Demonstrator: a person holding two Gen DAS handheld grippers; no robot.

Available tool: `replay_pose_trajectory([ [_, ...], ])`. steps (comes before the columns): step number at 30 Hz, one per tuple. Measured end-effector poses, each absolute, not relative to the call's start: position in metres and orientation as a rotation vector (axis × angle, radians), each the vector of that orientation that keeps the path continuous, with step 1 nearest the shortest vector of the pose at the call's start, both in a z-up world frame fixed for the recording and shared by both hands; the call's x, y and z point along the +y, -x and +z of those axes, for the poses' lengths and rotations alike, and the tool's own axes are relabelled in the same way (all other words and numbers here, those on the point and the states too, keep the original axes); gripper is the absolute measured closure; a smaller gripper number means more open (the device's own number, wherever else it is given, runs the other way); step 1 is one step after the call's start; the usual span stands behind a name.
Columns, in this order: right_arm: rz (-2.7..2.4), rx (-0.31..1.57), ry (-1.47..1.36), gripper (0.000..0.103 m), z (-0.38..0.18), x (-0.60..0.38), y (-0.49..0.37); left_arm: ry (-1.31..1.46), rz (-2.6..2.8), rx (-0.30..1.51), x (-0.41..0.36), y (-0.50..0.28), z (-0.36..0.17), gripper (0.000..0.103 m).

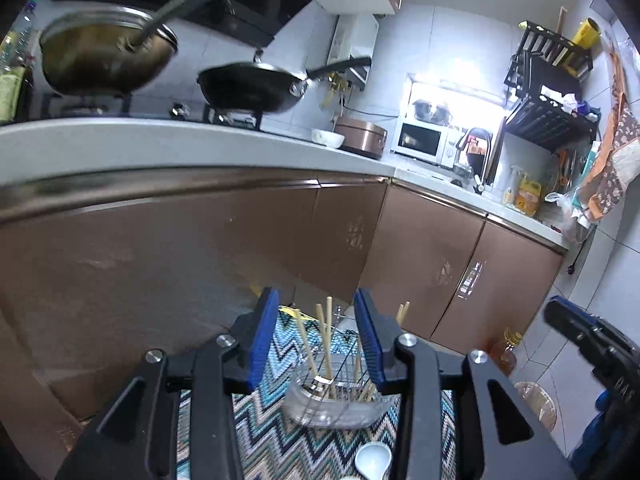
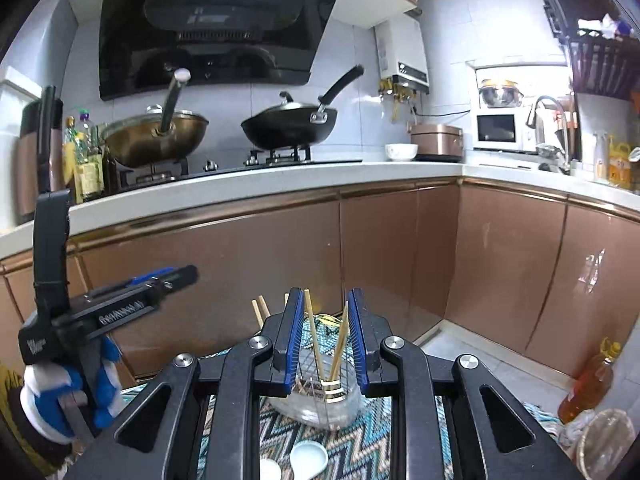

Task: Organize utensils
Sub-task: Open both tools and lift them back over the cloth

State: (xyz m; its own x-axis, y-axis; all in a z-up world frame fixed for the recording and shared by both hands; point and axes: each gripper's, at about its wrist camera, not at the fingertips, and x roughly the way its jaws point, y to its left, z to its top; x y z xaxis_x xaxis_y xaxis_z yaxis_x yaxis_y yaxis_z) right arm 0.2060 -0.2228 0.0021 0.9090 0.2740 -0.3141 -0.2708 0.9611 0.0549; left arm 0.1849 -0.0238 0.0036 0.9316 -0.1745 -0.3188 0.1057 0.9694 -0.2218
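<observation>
A clear utensil holder (image 1: 340, 412) (image 2: 320, 404) with a wire insert stands on a zigzag-patterned cloth (image 1: 276, 440) (image 2: 360, 444). Several wooden chopsticks (image 1: 328, 340) (image 2: 314, 336) stick up out of it. A white spoon (image 1: 372, 460) (image 2: 308, 456) lies on the cloth in front of it, and another white piece (image 2: 268, 470) lies beside the spoon. My left gripper (image 1: 316, 300) (image 2: 160, 280) is open above and short of the holder, pads touching nothing. My right gripper (image 2: 326, 296) (image 1: 560, 312) is open more narrowly, also short of the chopsticks. A gloved hand (image 2: 68, 392) holds the left one.
Brown cabinet doors (image 2: 400, 256) and a white counter (image 2: 240, 192) rise just behind the holder. Two woks (image 2: 156, 136) (image 2: 288, 128) sit on the stove. An oil bottle (image 2: 588, 384) and a round wrapped item (image 2: 604, 436) stand on the floor at the right.
</observation>
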Motion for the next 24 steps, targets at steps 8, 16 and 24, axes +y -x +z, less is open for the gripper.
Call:
replay_pose_trajectory([
  [8,0.240,0.292,-0.030,0.080,0.038,-0.238,-0.133,0.181,-0.127,0.332,0.004,-0.103,0.033,0.064],
  [16,0.231,0.255,-0.030,0.079,0.066,-0.241,-0.065,0.143,-0.135,0.335,0.014,-0.028,0.054,0.064],
  [24,0.235,0.235,-0.030,0.076,0.078,-0.234,-0.014,0.131,-0.178,0.349,0.017,0.019,0.063,0.063],
])
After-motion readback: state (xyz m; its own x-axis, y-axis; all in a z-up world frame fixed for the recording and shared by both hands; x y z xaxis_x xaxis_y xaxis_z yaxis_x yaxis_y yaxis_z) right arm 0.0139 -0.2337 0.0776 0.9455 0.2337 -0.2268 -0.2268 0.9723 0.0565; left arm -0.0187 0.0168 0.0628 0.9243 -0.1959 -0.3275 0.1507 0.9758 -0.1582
